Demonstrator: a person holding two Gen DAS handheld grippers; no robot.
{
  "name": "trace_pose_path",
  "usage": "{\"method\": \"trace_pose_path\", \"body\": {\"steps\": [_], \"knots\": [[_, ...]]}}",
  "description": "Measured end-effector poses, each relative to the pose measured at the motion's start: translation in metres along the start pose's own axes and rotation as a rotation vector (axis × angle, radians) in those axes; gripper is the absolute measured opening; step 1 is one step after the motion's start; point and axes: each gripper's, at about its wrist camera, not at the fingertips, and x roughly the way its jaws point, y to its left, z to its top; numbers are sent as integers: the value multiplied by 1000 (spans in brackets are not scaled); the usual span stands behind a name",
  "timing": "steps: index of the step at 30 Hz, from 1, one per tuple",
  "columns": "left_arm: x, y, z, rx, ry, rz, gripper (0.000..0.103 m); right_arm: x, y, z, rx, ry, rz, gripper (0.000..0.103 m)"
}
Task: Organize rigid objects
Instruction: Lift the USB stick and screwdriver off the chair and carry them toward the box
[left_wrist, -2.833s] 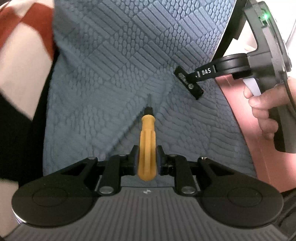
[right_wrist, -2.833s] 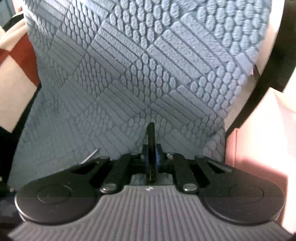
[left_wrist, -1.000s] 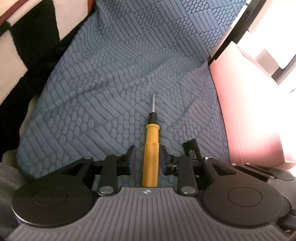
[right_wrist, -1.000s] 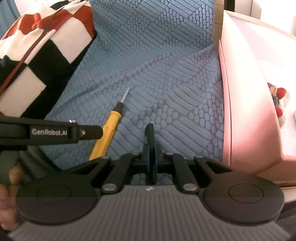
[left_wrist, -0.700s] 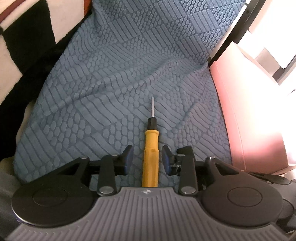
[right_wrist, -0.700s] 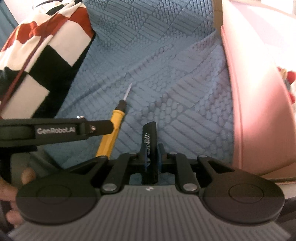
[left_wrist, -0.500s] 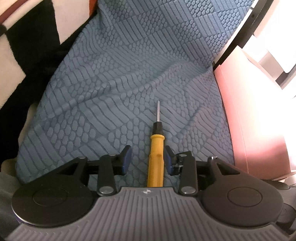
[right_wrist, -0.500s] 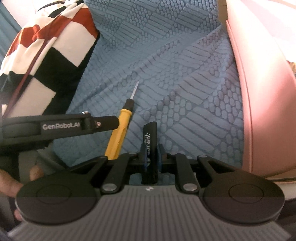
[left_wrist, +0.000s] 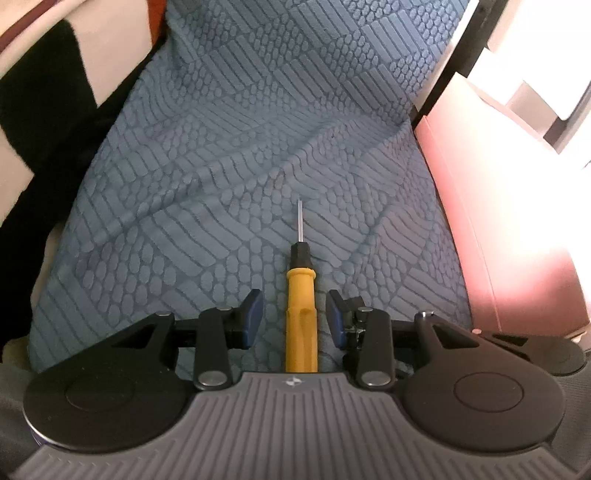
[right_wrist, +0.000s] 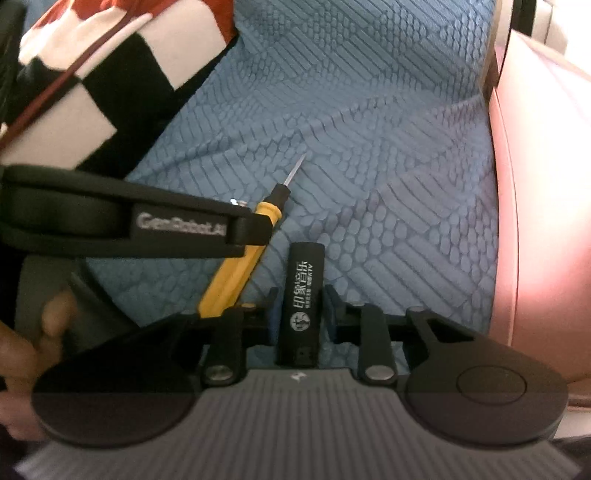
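Note:
A yellow-handled screwdriver (left_wrist: 301, 314) lies on the blue textured cushion (left_wrist: 229, 177), tip pointing away. My left gripper (left_wrist: 294, 317) is open, its jaws apart on either side of the handle without touching it. The screwdriver also shows in the right wrist view (right_wrist: 240, 266), partly hidden by the left gripper's arm (right_wrist: 140, 225). A black stick with white print (right_wrist: 302, 295) lies flat on the cushion between the jaws of my right gripper (right_wrist: 301, 314), which stand slightly apart from its sides.
A pink box wall (left_wrist: 517, 236) borders the cushion on the right, also seen in the right wrist view (right_wrist: 543, 192). A black, white and red checked fabric (right_wrist: 92, 85) lies at the left. A hand (right_wrist: 26, 350) holds the left gripper.
My left gripper opened and let go of the screwdriver, which now rests on the cushion. My right gripper opened slightly, and the black stick has turned flat, its printed face up.

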Motion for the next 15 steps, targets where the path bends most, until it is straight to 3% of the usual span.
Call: {"method": "trace_pose_path", "body": {"steps": [12, 15], "knots": [[7, -4, 1, 21, 5, -32, 42, -10, -25, 0, 81, -31, -44, 27], [13, -8, 1, 33, 10, -24, 37, -11, -29, -2, 81, -30, -50, 27]]}}
